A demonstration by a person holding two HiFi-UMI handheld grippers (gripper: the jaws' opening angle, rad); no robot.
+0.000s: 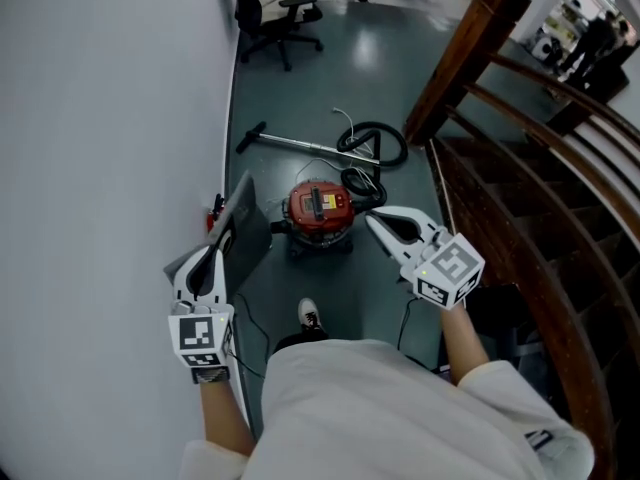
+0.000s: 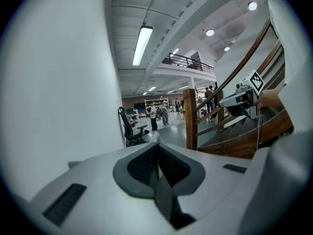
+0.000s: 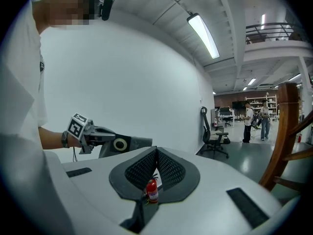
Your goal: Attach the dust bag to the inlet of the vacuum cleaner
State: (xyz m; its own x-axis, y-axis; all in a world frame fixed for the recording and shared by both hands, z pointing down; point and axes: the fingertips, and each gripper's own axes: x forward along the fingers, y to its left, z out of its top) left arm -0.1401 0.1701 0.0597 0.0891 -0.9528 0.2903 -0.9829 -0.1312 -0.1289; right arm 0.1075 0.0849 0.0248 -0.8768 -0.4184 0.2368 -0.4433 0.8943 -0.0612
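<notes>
The fingers [image 2: 139,166] of the left gripper [image 2: 157,147] were closed on a thin grey dust bag [image 1: 248,224], whose edge ran down between the ribbed pads. In the right gripper view the bag showed as a flat grey panel with a pale ring around a round opening, projecting beyond the left gripper's tips. The fingers [image 3: 172,169] of the right gripper [image 3: 156,151] were fully closed on each other and held nothing. The small red fire extinguisher [image 3: 152,190] visible in the gap below their tips stood far off against the white wall [image 1: 100,118].

The red canister vacuum cleaner [image 1: 320,208] stood on the dark floor [image 1: 300,78] ahead of the person's shoe [image 1: 310,314]. In the head view it lay between the two grippers and apart from the bag. Its black hose [image 1: 358,183] lay coiled behind it, with the wand [image 1: 290,142] beside. A wooden staircase [image 1: 520,168] rose on the right. An office chair [image 1: 272,10] stood farther along the wall.
</notes>
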